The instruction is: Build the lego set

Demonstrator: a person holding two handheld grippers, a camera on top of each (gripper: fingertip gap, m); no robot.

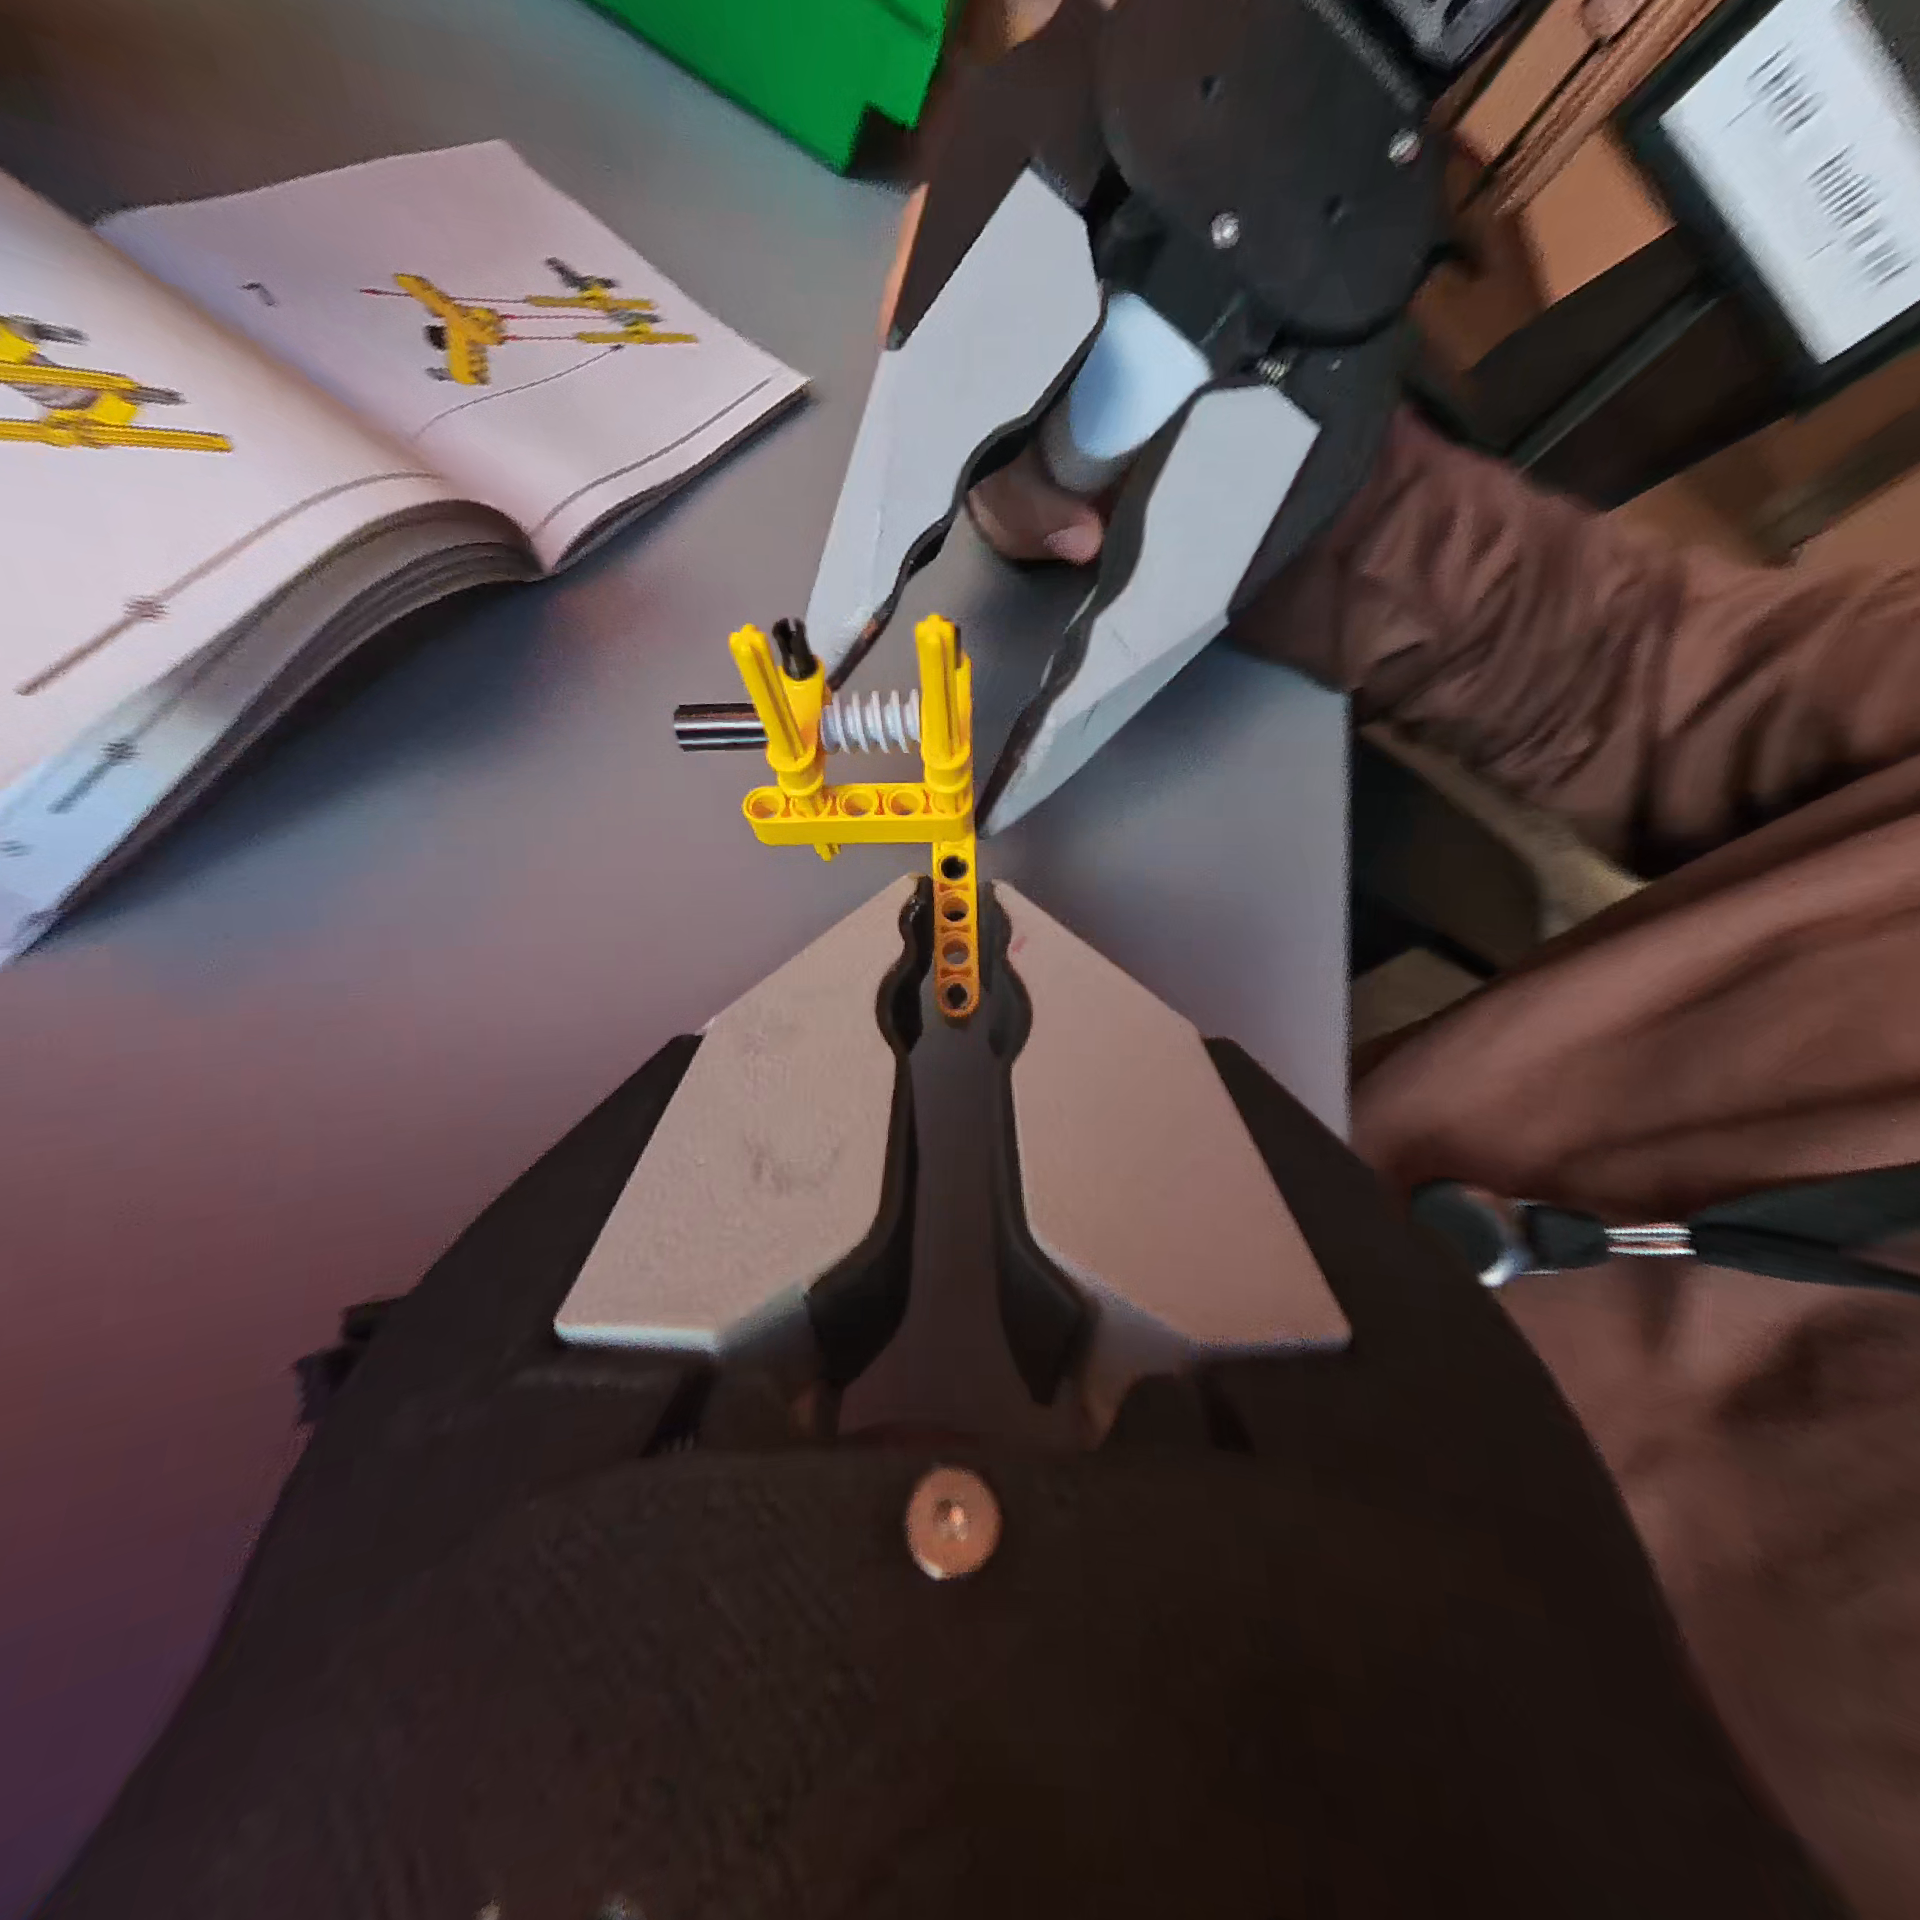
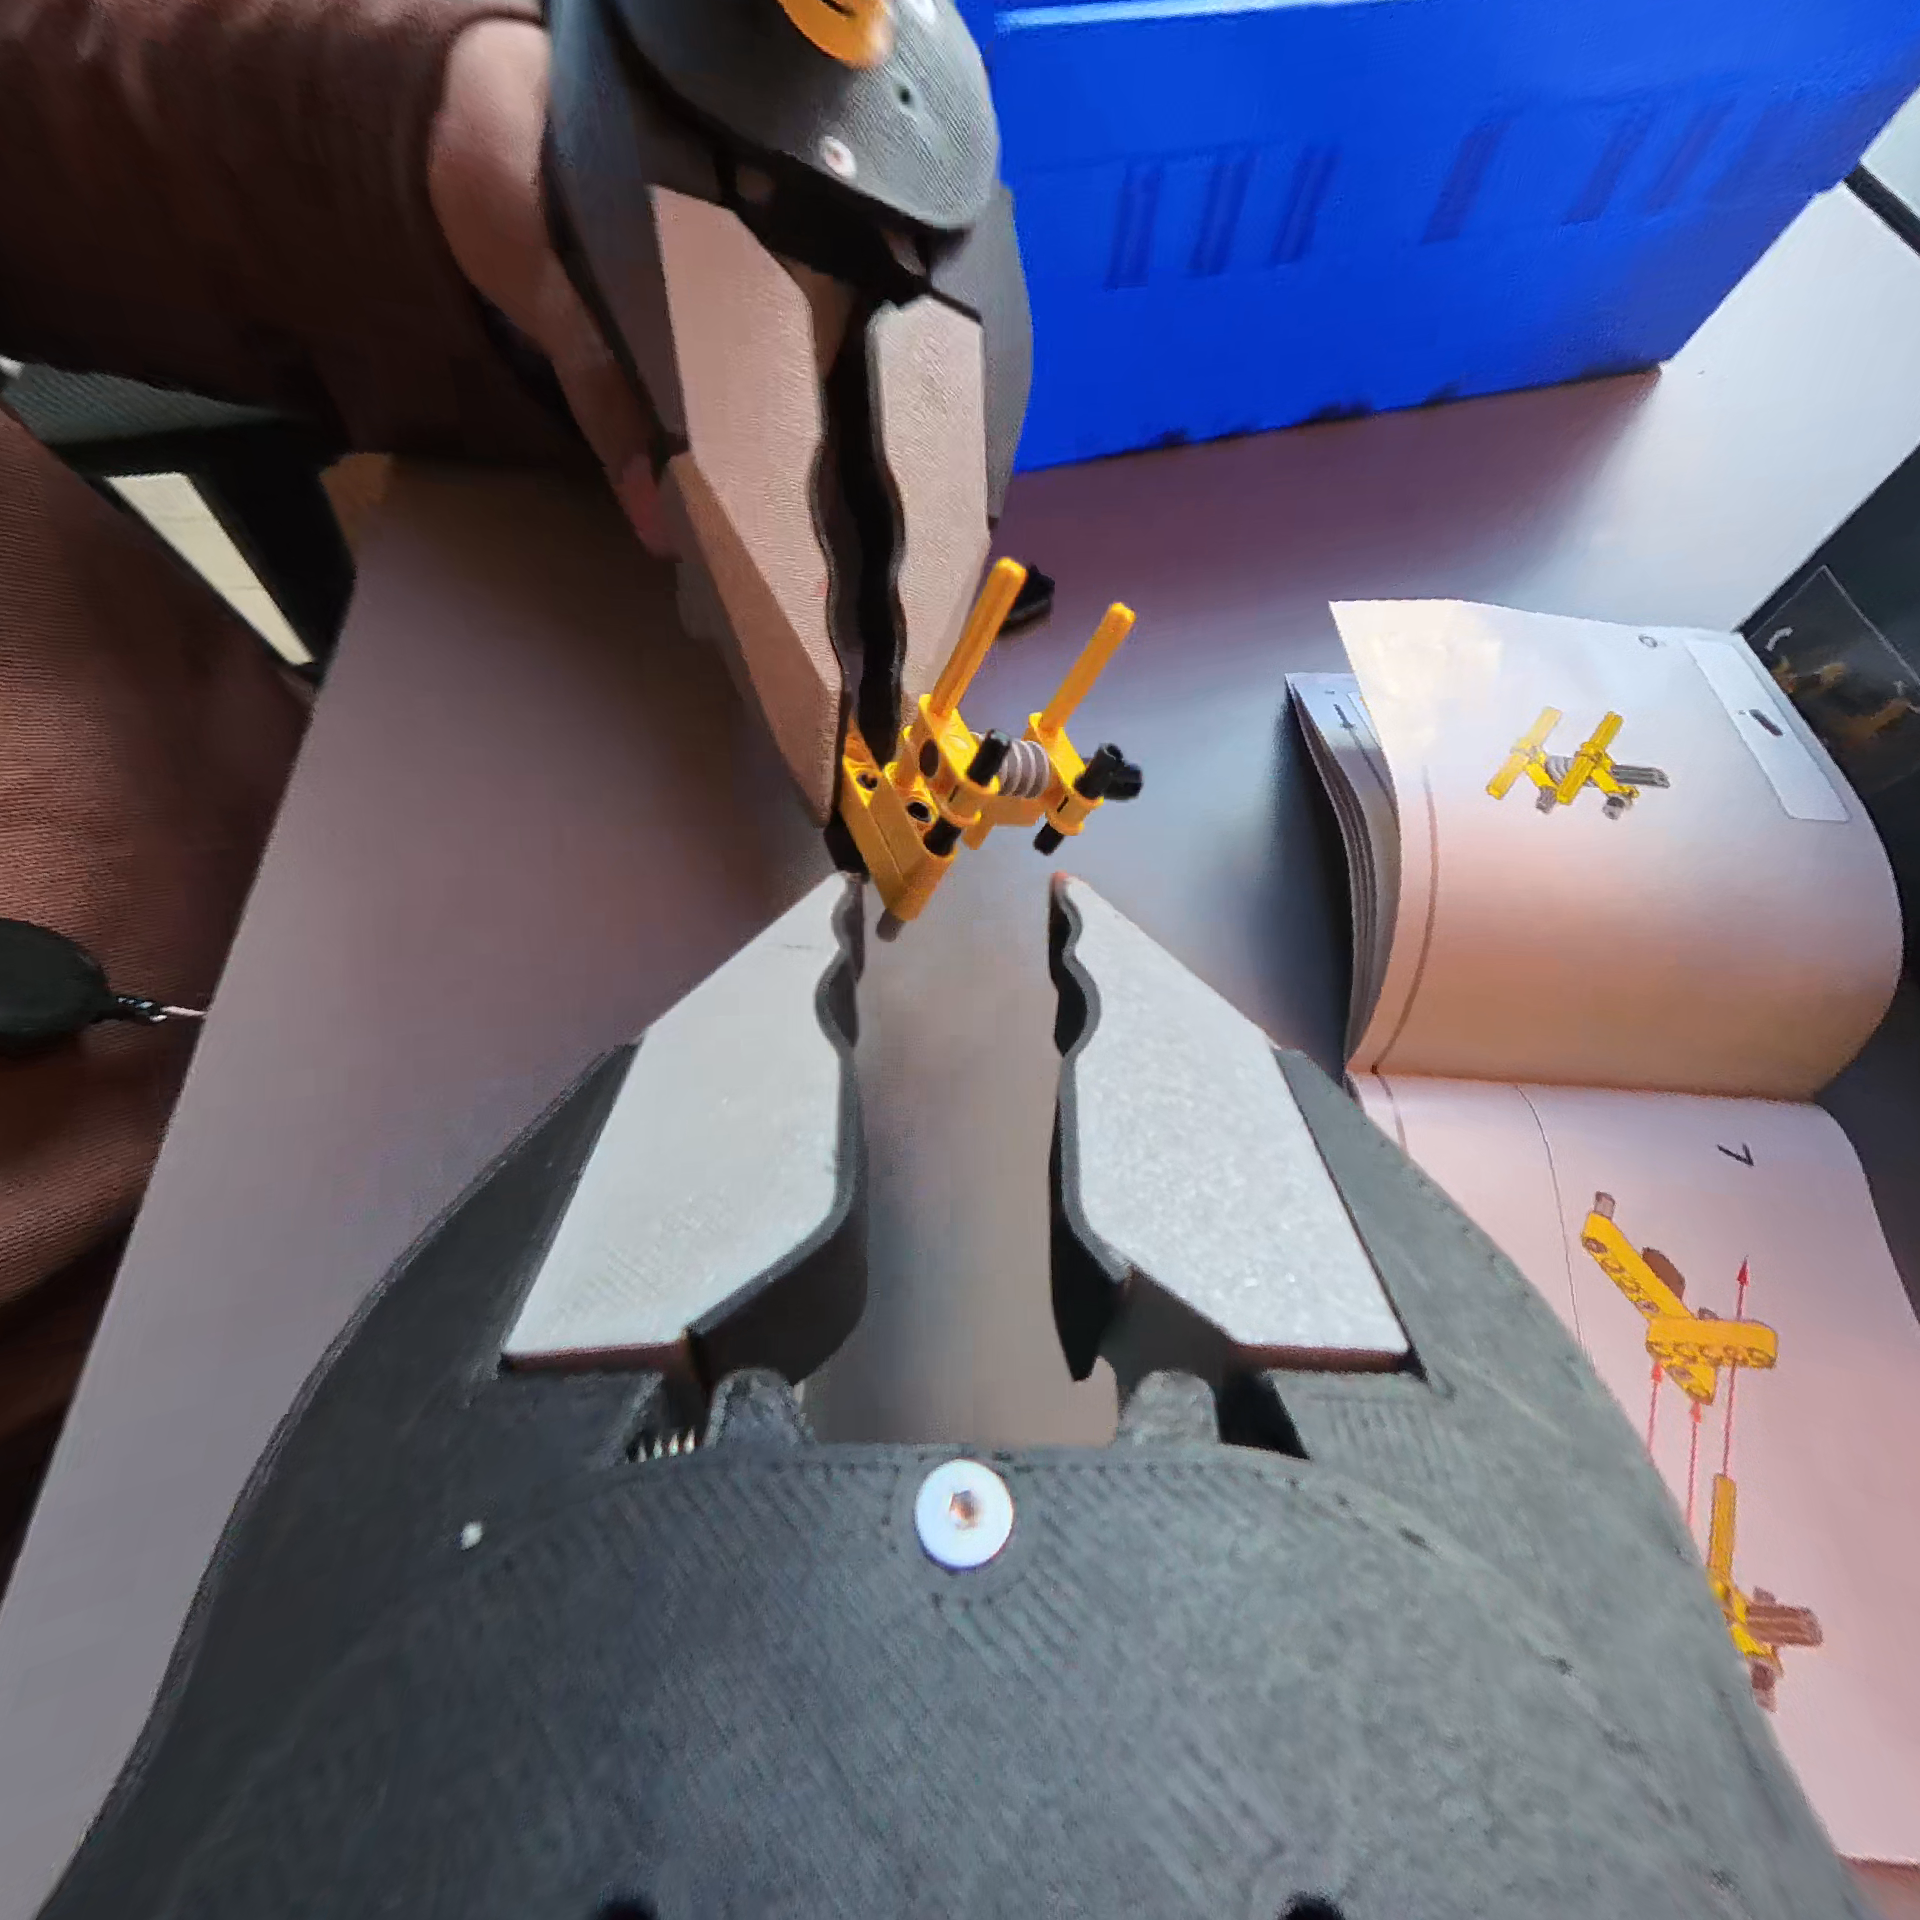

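My left gripper (image 1: 954, 894) is shut on the yellow lego assembly (image 1: 862, 816), gripping its lower holed beam and holding it above the table. The assembly has a cross beam, two upright yellow axle connectors, a grey worm gear (image 1: 871, 719) and a dark axle end. In the right wrist view the assembly (image 2: 971, 774) hangs from the left gripper's tips (image 2: 857, 800). My right gripper (image 2: 951, 894) is open and empty, its tips just below the assembly; in the left wrist view it (image 1: 920, 748) straddles the assembly's right side without closing on it.
An open instruction booklet (image 1: 343, 416) lies on the grey table at left; it also shows in the right wrist view (image 2: 1621, 894). A blue bin (image 2: 1403, 208) stands at the back, a green box (image 1: 790, 62) beyond. A person's brown sleeve (image 1: 1558, 623) is at right.
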